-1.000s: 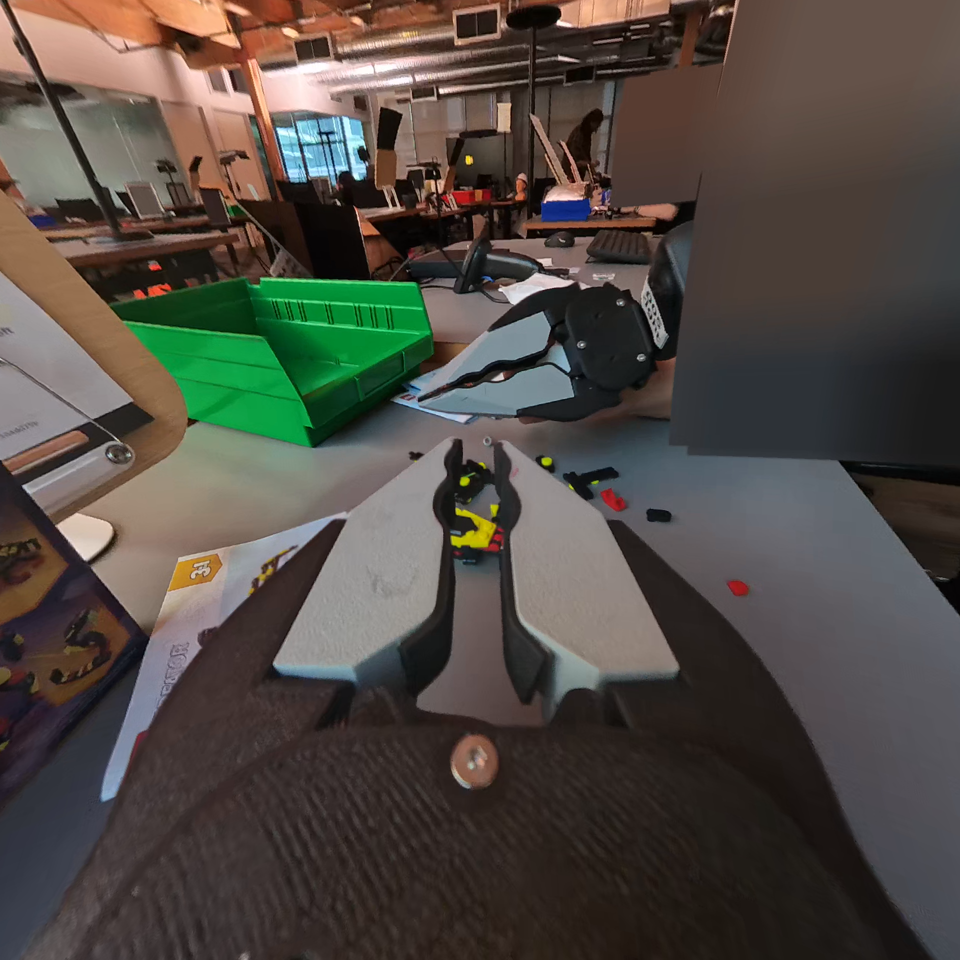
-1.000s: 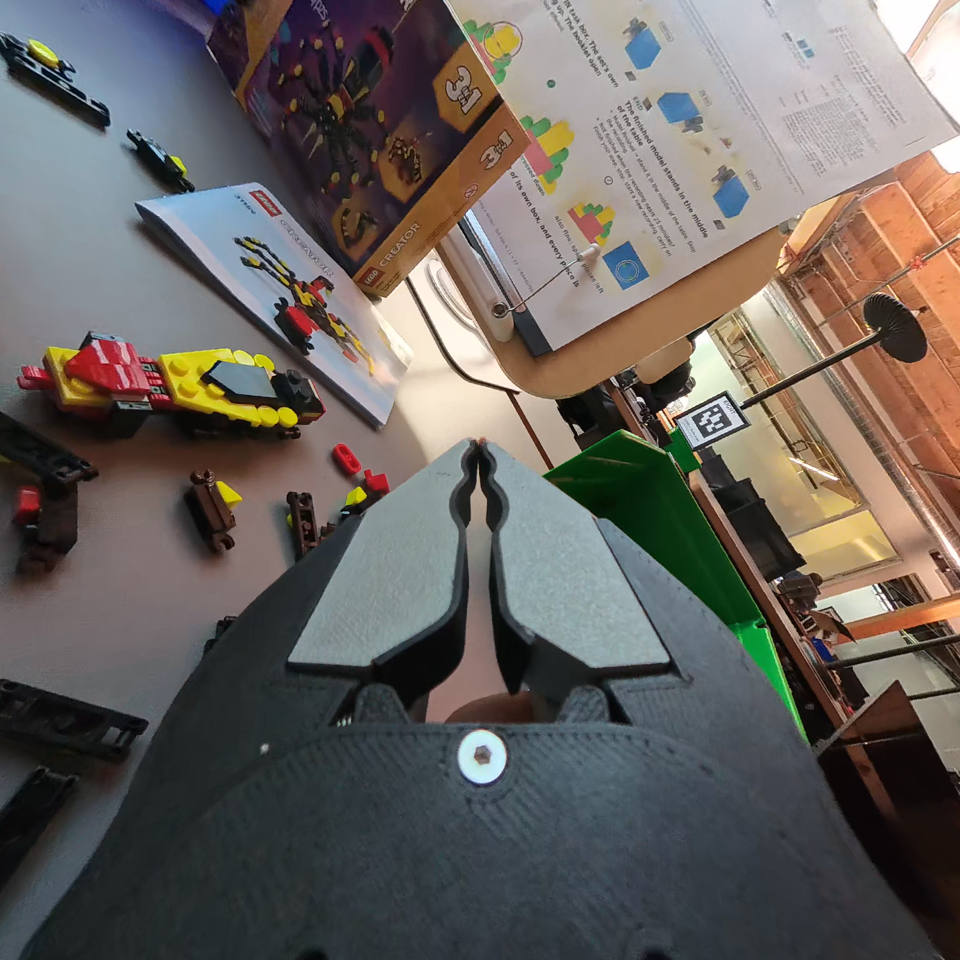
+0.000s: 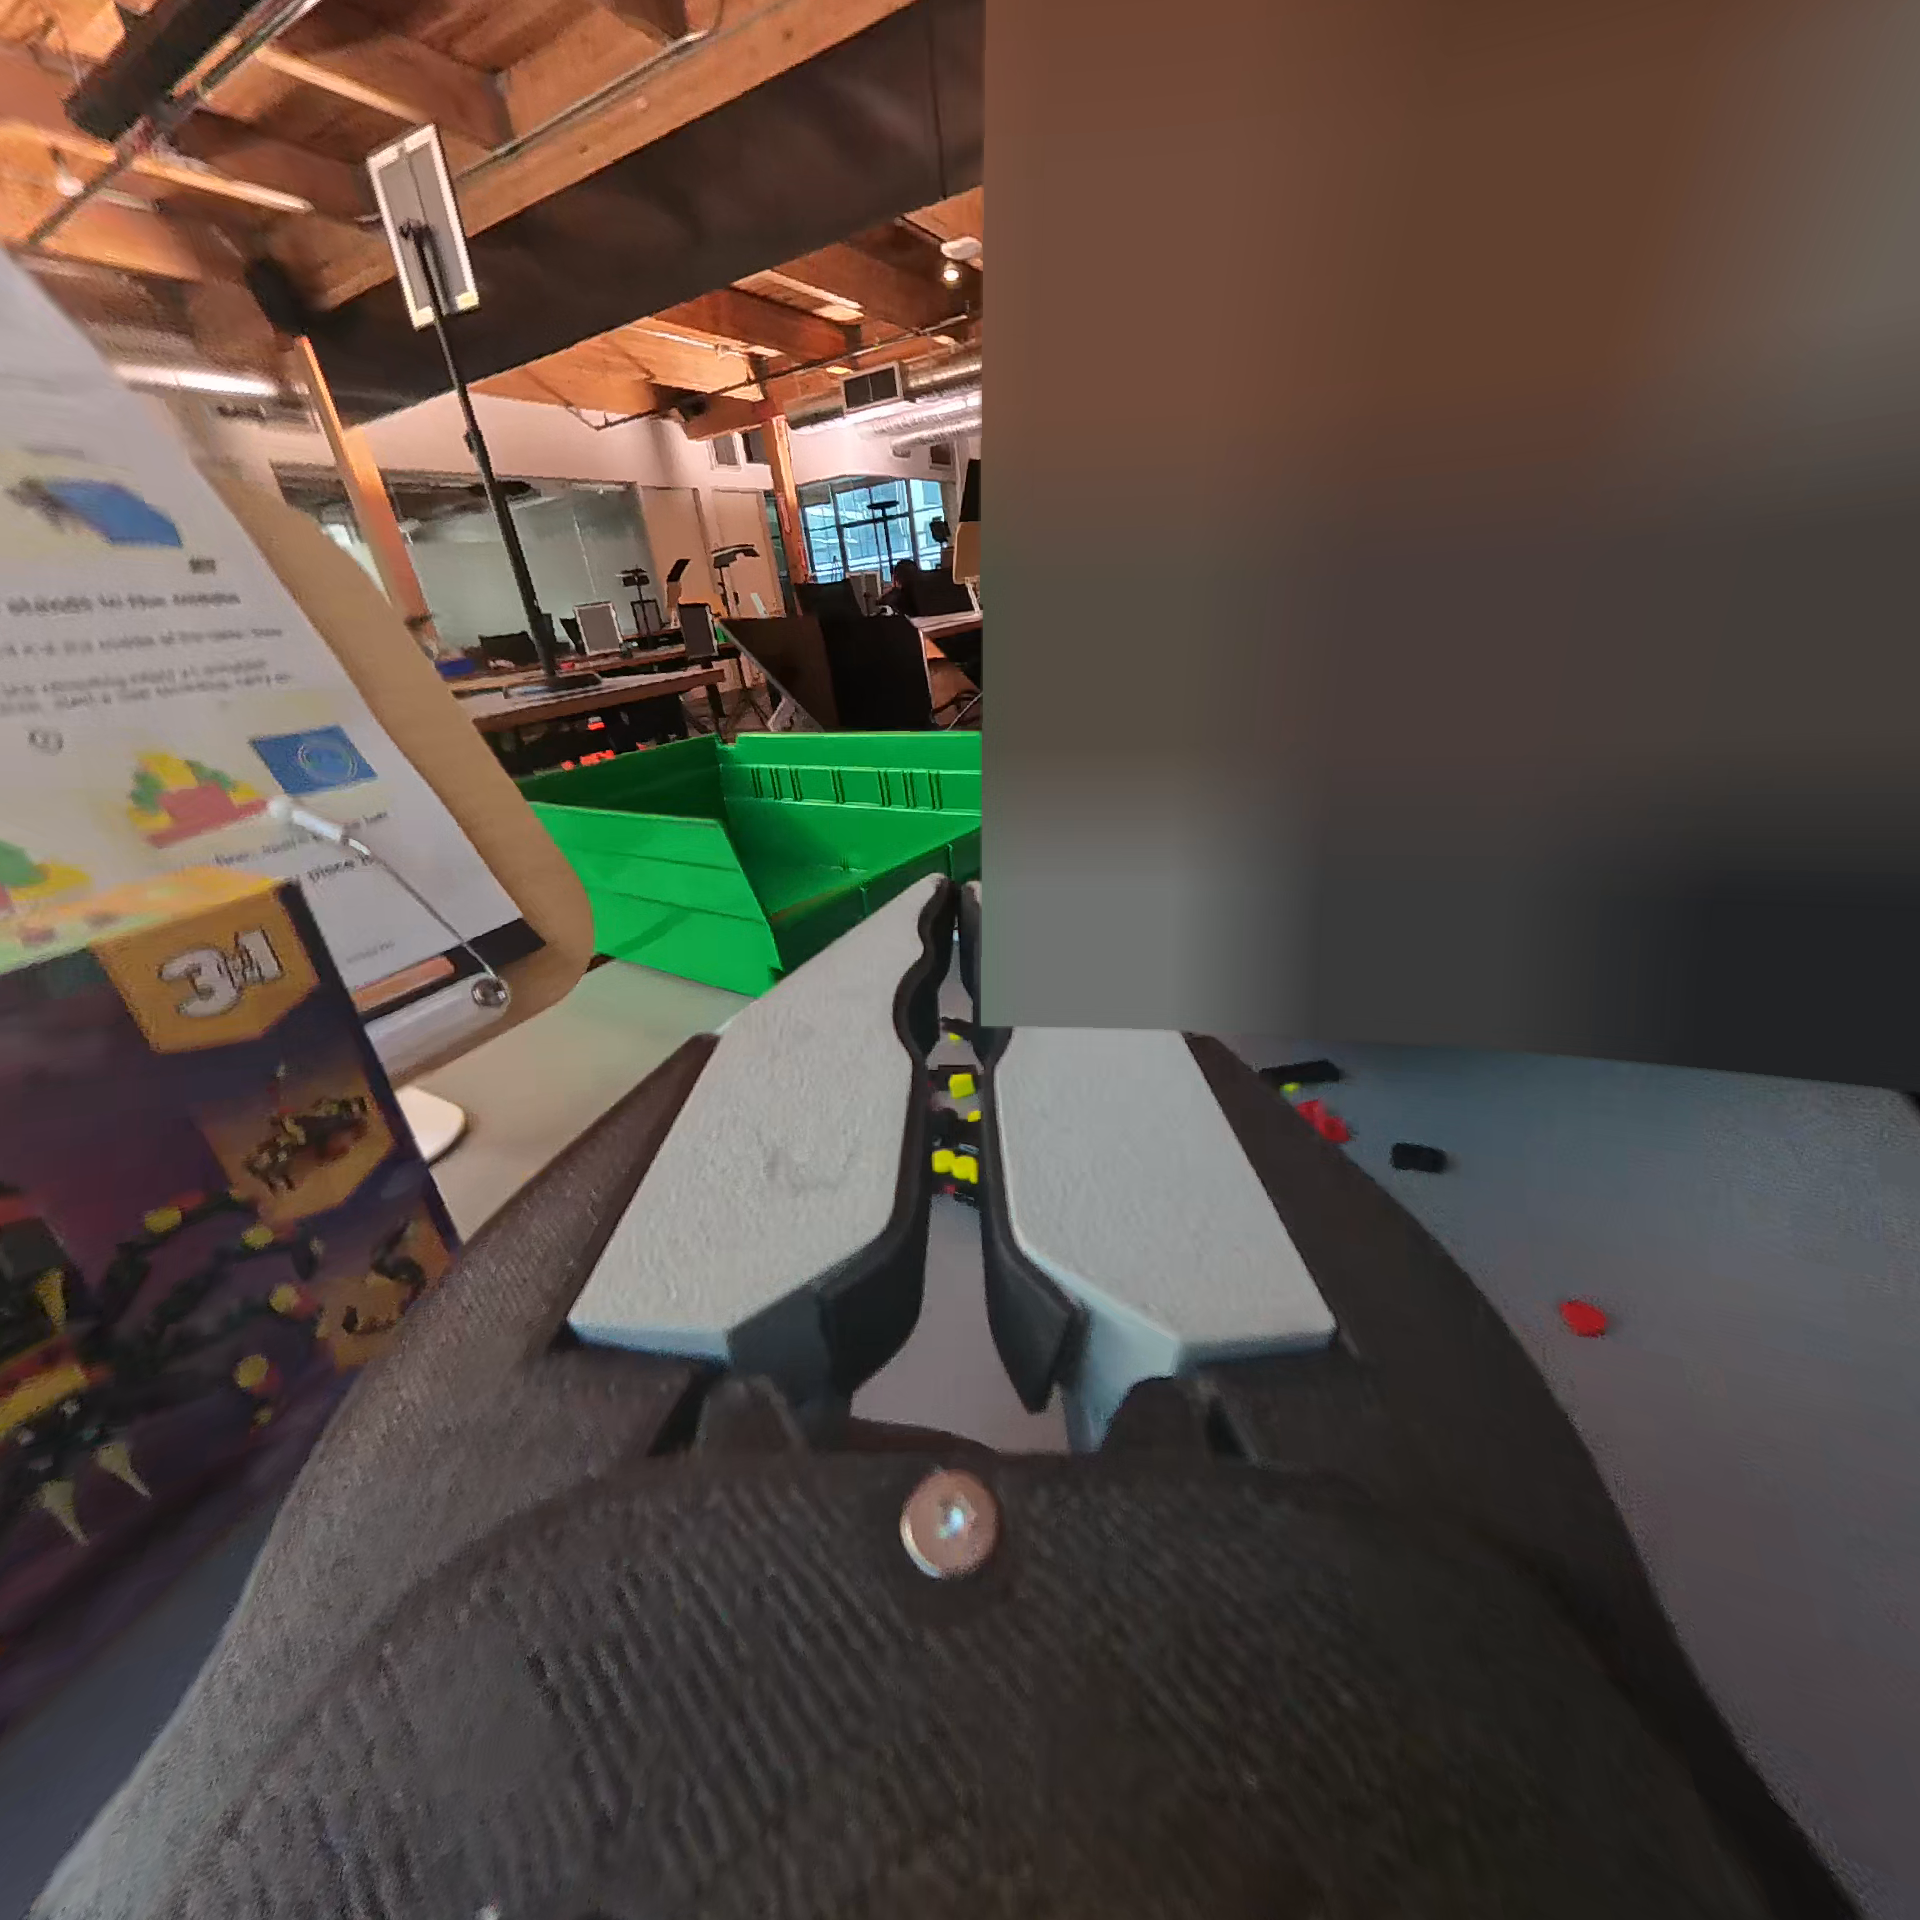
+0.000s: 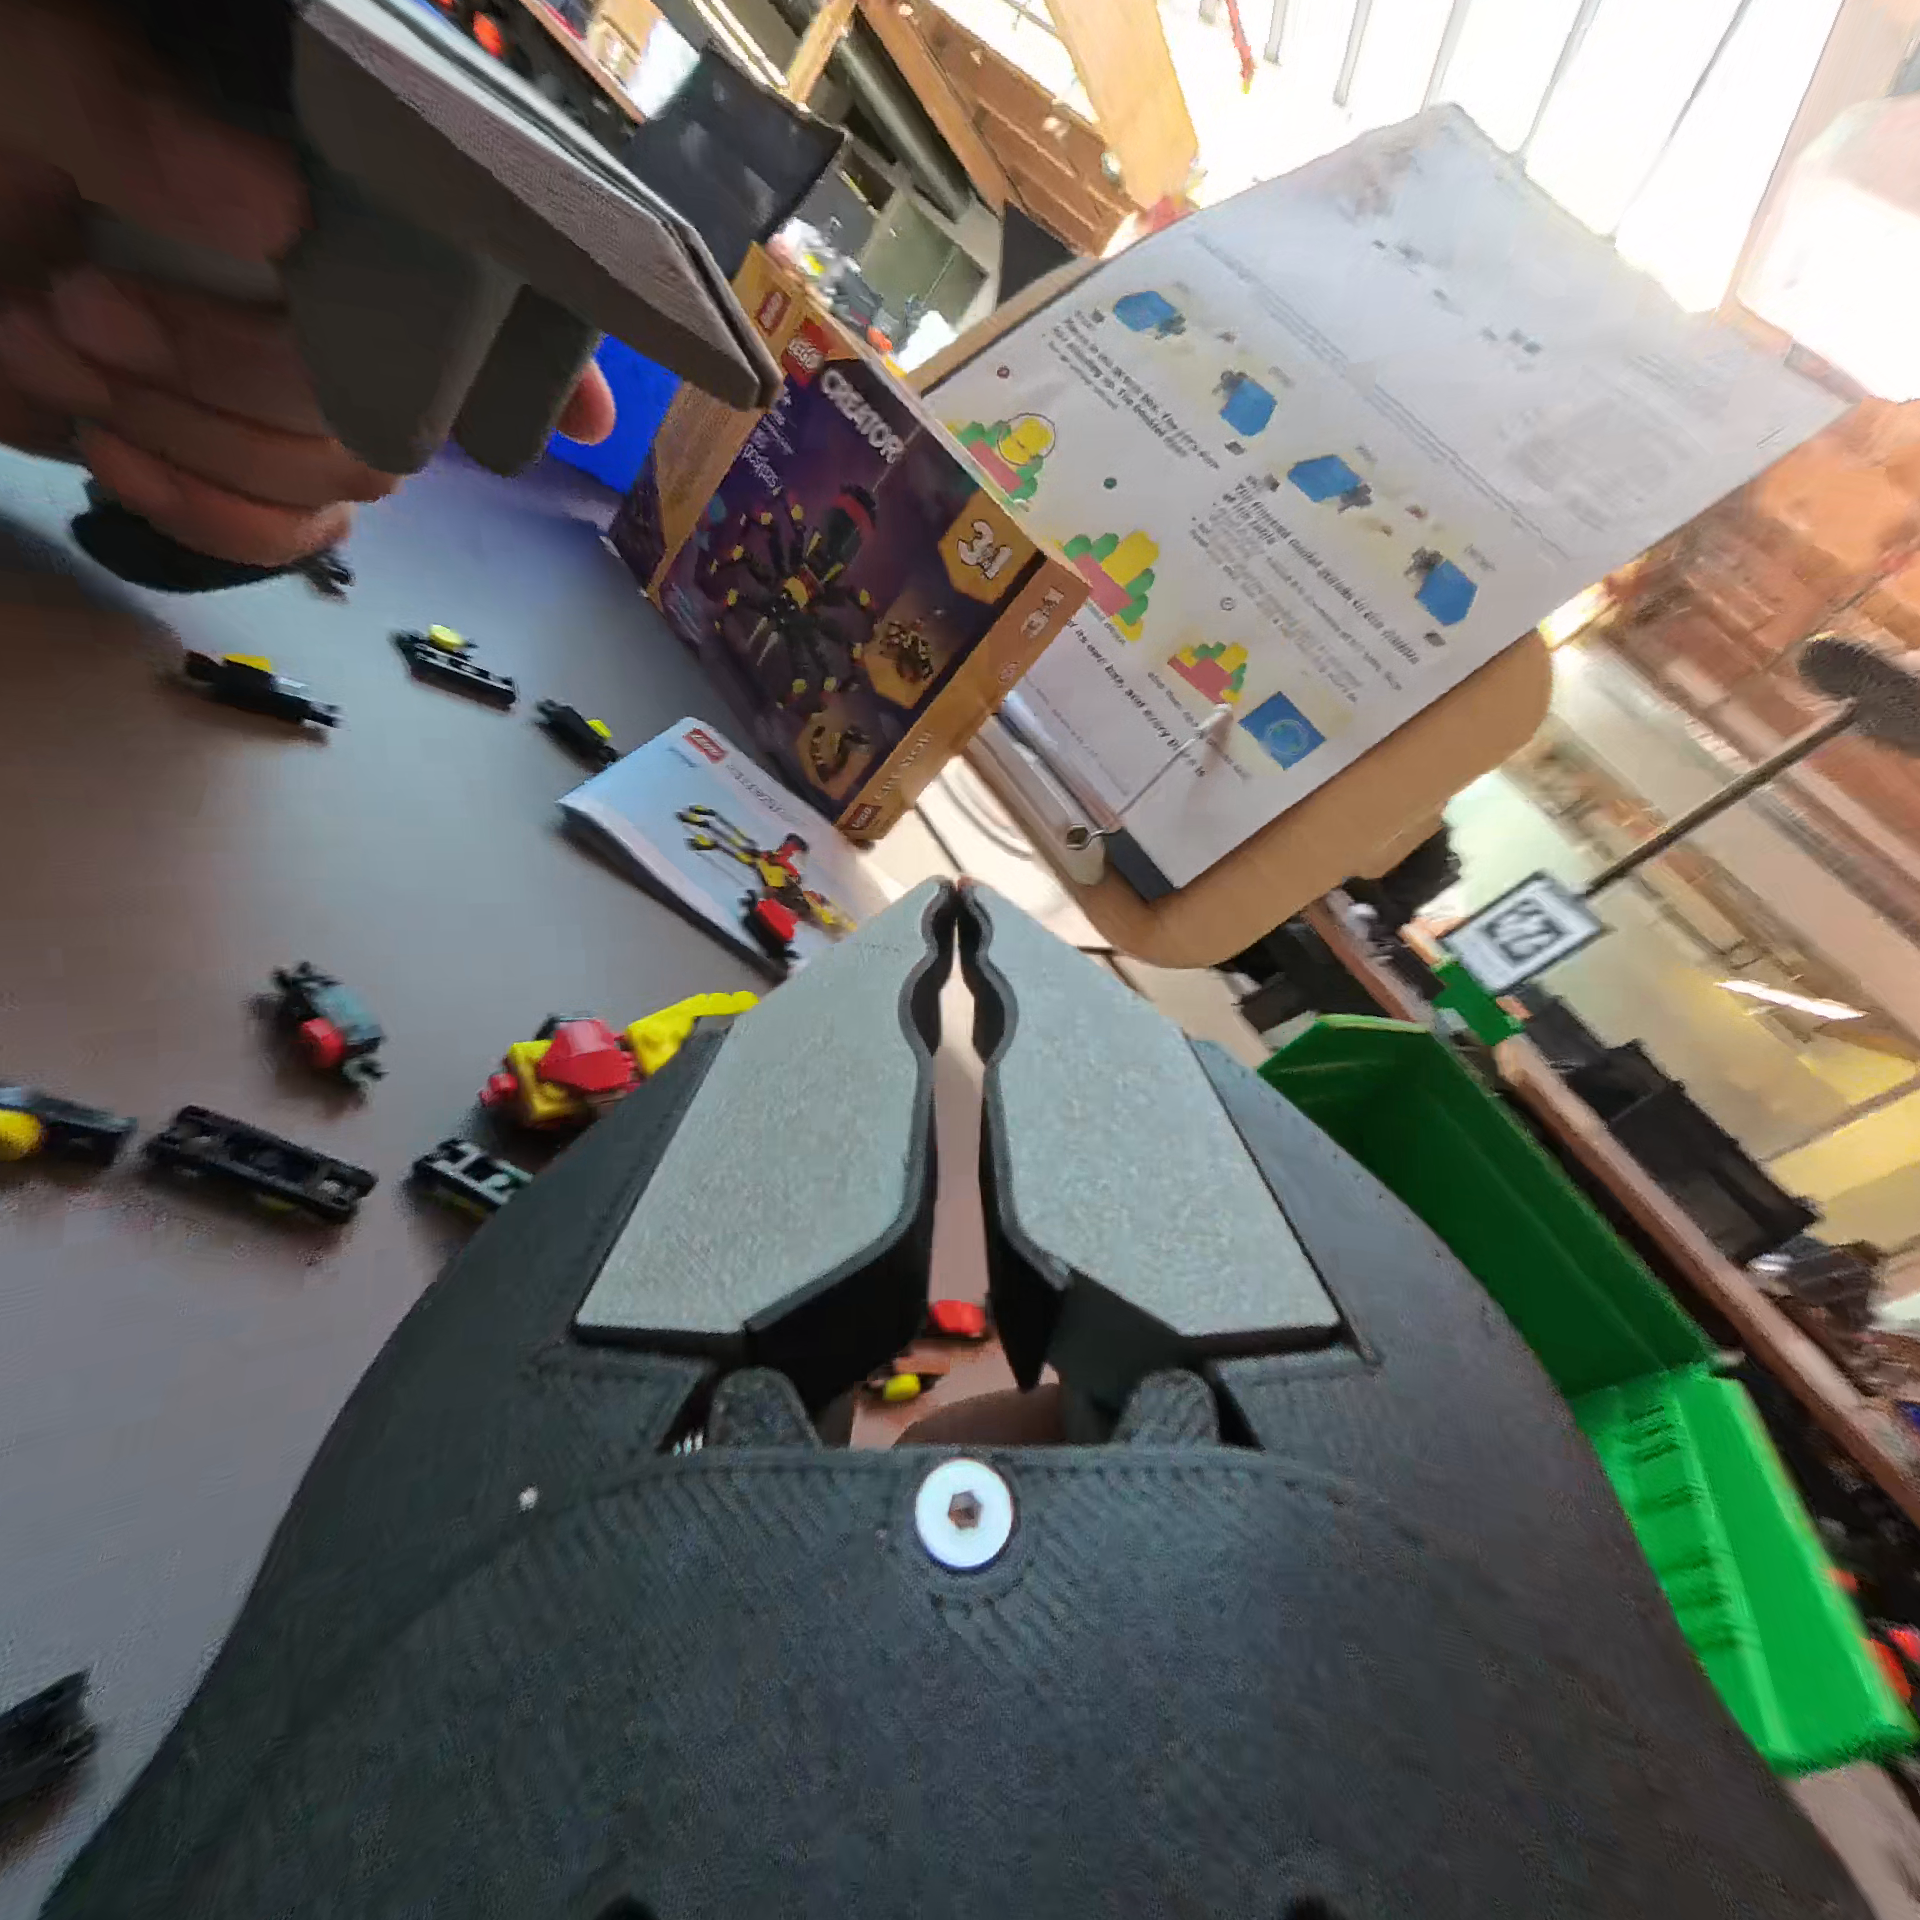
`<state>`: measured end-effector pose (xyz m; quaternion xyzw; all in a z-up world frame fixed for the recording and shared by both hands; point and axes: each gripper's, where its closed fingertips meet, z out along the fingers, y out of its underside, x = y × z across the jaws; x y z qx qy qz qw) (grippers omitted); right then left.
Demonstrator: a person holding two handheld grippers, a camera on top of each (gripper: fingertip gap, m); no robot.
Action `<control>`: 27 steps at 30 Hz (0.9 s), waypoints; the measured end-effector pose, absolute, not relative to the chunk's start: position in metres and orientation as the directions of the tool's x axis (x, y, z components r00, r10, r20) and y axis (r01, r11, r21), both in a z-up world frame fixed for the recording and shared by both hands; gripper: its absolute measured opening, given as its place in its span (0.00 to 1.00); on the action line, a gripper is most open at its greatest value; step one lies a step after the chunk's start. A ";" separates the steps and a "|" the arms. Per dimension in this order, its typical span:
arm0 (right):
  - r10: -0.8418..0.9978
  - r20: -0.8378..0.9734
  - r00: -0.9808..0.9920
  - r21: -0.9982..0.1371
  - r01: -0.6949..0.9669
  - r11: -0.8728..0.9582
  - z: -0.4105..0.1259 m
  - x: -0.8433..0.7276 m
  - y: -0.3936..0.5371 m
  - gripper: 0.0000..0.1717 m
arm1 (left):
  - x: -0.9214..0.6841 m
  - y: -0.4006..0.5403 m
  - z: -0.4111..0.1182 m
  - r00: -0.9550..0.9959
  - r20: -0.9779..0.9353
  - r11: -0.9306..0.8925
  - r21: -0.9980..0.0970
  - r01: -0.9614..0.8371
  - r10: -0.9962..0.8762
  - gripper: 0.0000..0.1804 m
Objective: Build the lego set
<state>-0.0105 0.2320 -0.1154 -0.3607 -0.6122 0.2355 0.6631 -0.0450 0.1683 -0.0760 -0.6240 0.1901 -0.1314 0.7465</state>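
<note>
Here the red-and-yellow brick model [image 4: 582, 1070] lies on the worktop [image 4: 208, 852] at centre left, just beside the right gripper [image 4: 956, 896], fingers closed on nothing. Upper left, the left gripper [image 4: 764, 390] likewise looks closed, empty; reach needs care among scattered black pieces [image 4: 260, 1164].

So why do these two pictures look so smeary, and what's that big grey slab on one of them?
Left wrist view: the toy box and instruction sheet are smeared by motion blur, and the grey slab is a masking patch laid over afterwards. Right wrist view: windows glare white at top right, the other tool and hand blur, and straight edges bow from the wide lens.
</note>
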 end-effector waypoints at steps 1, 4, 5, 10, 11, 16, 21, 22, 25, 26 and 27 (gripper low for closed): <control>0.720 0.672 0.172 -0.740 0.133 0.659 -0.111 -0.010 0.235 0.00 | -0.043 0.170 -0.076 0.891 -0.181 0.210 -0.973 -0.099 -0.417 0.00; 0.633 0.739 0.231 -0.671 0.178 0.720 -0.110 -0.008 0.248 0.00 | -0.058 0.181 -0.090 0.903 -0.296 0.177 -0.952 -0.251 -0.311 0.00; 0.593 0.764 0.253 -0.642 0.215 0.736 -0.112 -0.005 0.256 0.00 | -0.066 0.184 -0.092 0.918 -0.287 0.155 -0.955 -0.252 -0.274 0.00; 0.538 0.774 0.334 -0.631 0.330 0.702 -0.117 0.010 0.290 0.00 | -0.093 0.184 -0.089 0.952 -0.245 0.124 -0.966 -0.225 -0.182 0.00; 0.537 0.773 0.338 -0.633 0.347 0.692 -0.119 0.010 0.294 0.00 | -0.099 0.183 -0.090 0.949 -0.282 0.124 -0.956 -0.266 -0.142 0.00; 0.522 0.807 0.276 -0.589 0.428 0.685 -0.139 -0.002 0.302 0.00 | -0.114 0.181 -0.094 0.911 -0.404 0.090 -0.914 -0.397 -0.080 0.00; 0.500 0.841 0.206 -0.538 0.403 0.740 -0.145 -0.015 0.289 0.00 | -0.129 0.186 -0.103 0.847 -0.530 0.005 -0.848 -0.530 -0.027 0.00; 0.515 0.831 0.212 -0.555 0.392 0.734 -0.143 -0.015 0.290 0.00 | -0.128 0.187 -0.105 0.849 -0.528 0.007 -0.849 -0.528 -0.039 0.00; 0.584 0.768 0.264 -0.640 0.340 0.689 -0.133 -0.016 0.300 0.00 | -0.129 0.189 -0.110 0.841 -0.538 -0.012 -0.842 -0.540 -0.050 0.00; 0.605 0.745 0.281 -0.667 0.324 0.672 -0.129 -0.016 0.304 0.00 | -0.129 0.188 -0.111 0.824 -0.565 -0.011 -0.824 -0.566 -0.051 0.00; 0.623 0.725 0.293 -0.688 0.304 0.659 -0.126 -0.017 0.306 0.00 | -0.128 0.187 -0.111 0.802 -0.595 -0.010 -0.803 -0.596 -0.049 0.00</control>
